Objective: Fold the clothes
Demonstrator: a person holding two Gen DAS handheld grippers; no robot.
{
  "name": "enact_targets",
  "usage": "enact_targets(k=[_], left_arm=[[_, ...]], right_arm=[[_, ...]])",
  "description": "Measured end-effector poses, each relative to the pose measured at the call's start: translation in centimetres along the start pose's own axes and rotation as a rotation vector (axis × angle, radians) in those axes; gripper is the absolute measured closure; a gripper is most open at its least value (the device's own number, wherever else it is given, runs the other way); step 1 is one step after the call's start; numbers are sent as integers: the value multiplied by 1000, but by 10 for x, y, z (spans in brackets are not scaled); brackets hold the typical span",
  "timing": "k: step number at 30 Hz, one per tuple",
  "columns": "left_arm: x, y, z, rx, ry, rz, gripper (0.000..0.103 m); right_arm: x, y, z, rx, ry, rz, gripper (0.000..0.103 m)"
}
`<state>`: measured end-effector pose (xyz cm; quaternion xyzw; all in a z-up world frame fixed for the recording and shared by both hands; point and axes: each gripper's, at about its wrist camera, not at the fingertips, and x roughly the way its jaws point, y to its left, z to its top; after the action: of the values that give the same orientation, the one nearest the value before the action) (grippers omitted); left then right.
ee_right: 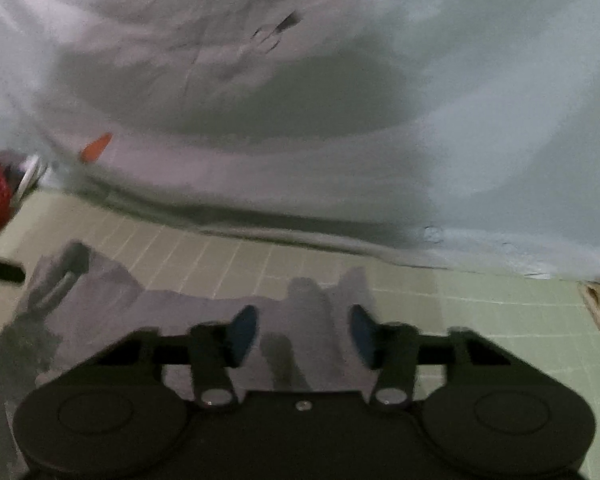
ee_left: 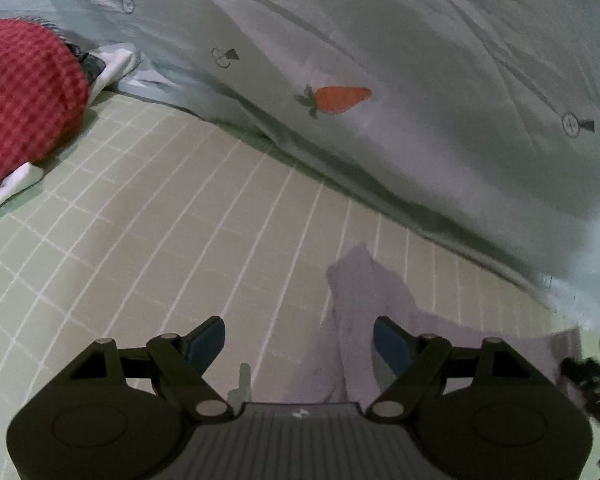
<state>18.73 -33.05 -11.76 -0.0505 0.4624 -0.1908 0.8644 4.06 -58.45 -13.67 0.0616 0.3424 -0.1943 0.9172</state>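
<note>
I find the pale lilac cloth garment (ee_right: 204, 320) lying rumpled on the green grid-lined bed sheet (ee_left: 160, 220). Left hand-held gripper (ee_left: 299, 334) and right hand-held gripper (ee_right: 303, 330) both gape wide, holding nothing. I judge each should pinch a single edge cleanly before lifting.

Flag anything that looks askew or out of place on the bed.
The pale lilac garment lies rumpled on the green checked sheet, with ridges standing up between both open claws. A red checked cloth sits heaped at the far left.
</note>
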Motion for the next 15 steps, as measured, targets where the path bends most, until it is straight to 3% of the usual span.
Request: enact_targets(k=[1, 3, 4, 8, 11, 14, 15], left_arm=[[2, -1, 2, 3, -6, -1, 23], [3, -4, 5, 9, -17, -2, 23], [2, -4, 5, 11, -23, -5, 23], [-5, -3, 5, 10, -43, -17, 23], [-8, 1, 4, 3, -50, -14, 23], [-7, 3, 1, -3, -40, -13, 23], [-5, 4, 0, -3, -30, -13, 23]], right_arm=[[8, 0, 1, 4, 24, 1, 63], [20, -5, 2, 47, 51, -4, 95], [19, -10, 5, 75, 44, 5, 100], [-15, -25, 24, 156, -107, 31, 100], [-38, -49, 33, 250, -199, -45, 100], [-19, -80, 25, 364, -114, -108, 97], [-6, -85, 21, 362, -32, -137, 95]])
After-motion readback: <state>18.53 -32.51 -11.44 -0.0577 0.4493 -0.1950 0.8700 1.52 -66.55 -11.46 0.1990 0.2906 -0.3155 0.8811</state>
